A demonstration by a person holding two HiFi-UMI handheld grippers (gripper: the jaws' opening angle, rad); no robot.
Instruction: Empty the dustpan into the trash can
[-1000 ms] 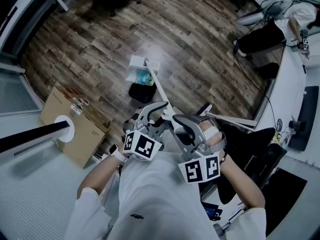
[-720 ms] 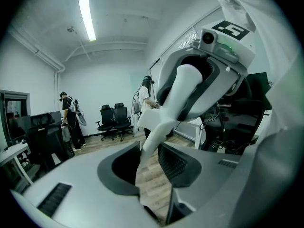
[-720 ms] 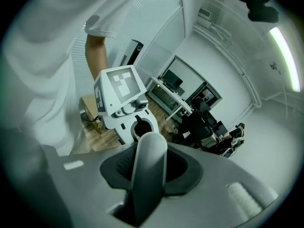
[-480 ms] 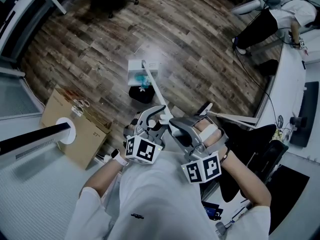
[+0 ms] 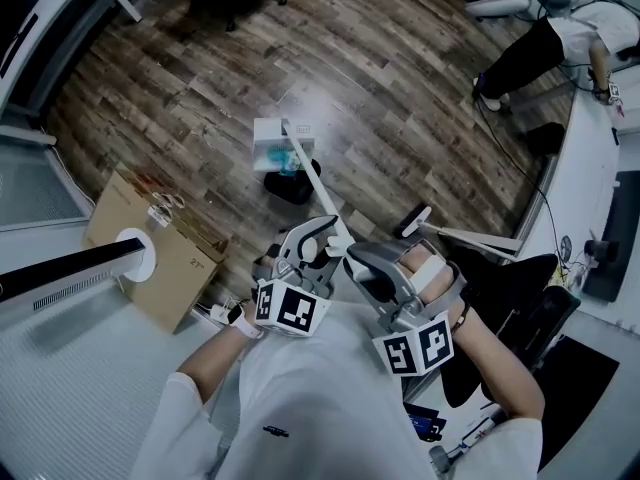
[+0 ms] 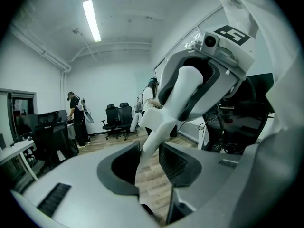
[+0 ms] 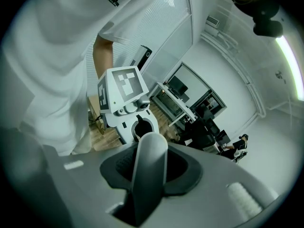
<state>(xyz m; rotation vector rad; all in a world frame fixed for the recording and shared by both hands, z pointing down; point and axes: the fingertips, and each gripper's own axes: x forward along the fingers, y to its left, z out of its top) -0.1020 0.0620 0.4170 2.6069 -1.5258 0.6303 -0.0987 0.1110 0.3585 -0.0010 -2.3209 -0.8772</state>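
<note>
In the head view a white dustpan with teal litter in it hangs over a black trash can on the wood floor. Its long white handle runs back to both grippers. My right gripper is shut on the handle's top end. My left gripper has just been opening its jaws. The handle passes between them, and a gap shows beside the right pad. The left gripper's marker cube shows in the right gripper view.
A cardboard box with a white tape roll stands at the left. A black office chair is at my right. A person sits at the far right by a white desk. More people and chairs stand far off.
Both grippers sit a little lower in the head view than a second ago. The dustpan has tipped a little and stays over the trash can, while the handle keeps its place between the jaws.
</note>
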